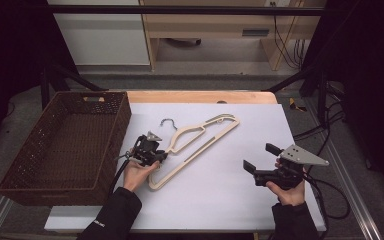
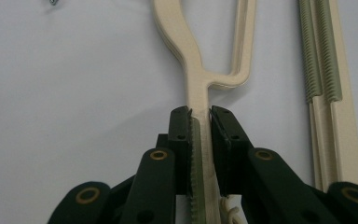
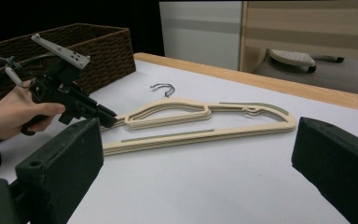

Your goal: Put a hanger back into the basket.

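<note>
Item: cream plastic clothes hangers (image 1: 200, 142) with a grey metal hook (image 1: 168, 122), stacked one on another, laid flat on the white table cover (image 1: 230, 195). In the high view they are found at the centre of the frame, slanted from lower left to upper right, the hook turned toward the upper left. Olive ribbed grip strips are seen along the bars in the left gripper view, where a narrow cream arm (image 2: 200, 93) is shown running up the middle of the frame.

Left gripper (image 1: 161, 156): held in a hand (image 1: 137, 174) left of centre in the high view. Its black jaws are closed narrowly on the lower shoulder arm of the hangers, both pads (image 2: 179, 140) pressed against the cream bar. In the right gripper view it is seen at the left of the frame (image 3: 109, 116), clamped on the hanger end.

Right gripper (image 1: 262, 160): held in a hand (image 1: 290, 190) at the lower right of the high view, well apart from the hangers. Its jaws are spread wide, with nothing between them; the pads (image 3: 60, 163) are shown at the two lower corners of its own view.

Surroundings: a dark brown woven basket (image 1: 65, 145) is placed at the left of the high view, just beside the white cover. A light wooden table edge (image 1: 200, 96) is seen above the cover. A grey three-cornered plate (image 1: 305, 156) is carried on top of the right gripper.
</note>
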`<state>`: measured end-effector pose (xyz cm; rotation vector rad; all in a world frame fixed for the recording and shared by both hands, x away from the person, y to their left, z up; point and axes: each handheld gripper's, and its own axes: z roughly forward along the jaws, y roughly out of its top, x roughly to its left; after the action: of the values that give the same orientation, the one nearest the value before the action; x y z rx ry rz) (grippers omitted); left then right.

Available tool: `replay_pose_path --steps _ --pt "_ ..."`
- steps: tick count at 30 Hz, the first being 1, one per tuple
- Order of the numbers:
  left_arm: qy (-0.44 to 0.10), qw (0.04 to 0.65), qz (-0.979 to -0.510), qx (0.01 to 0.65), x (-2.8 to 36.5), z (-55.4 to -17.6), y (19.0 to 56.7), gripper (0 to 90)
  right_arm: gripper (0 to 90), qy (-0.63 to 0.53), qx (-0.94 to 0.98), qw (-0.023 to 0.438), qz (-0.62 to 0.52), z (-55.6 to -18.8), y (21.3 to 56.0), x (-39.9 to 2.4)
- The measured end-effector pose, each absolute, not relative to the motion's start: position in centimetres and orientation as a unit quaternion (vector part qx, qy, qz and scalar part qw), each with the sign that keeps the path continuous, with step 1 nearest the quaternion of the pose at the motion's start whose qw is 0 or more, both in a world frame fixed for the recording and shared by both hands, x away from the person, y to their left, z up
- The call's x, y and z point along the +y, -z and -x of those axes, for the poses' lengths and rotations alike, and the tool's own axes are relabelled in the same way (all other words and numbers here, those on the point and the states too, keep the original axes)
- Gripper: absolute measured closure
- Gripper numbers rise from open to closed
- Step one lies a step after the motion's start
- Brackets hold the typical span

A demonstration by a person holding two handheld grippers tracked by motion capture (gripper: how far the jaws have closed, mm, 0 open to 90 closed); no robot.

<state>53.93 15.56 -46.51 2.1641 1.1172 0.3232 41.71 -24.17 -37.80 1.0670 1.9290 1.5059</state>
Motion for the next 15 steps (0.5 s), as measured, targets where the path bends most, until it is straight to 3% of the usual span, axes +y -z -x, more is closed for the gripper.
replay_pose_path --steps 15 --pt "-0.138 0.329 -0.835 0.418 15.29 -53.66 46.31 79.0 2.4 -0.548 0.703 0.233 -0.388 -41.71 37.81 -24.15"
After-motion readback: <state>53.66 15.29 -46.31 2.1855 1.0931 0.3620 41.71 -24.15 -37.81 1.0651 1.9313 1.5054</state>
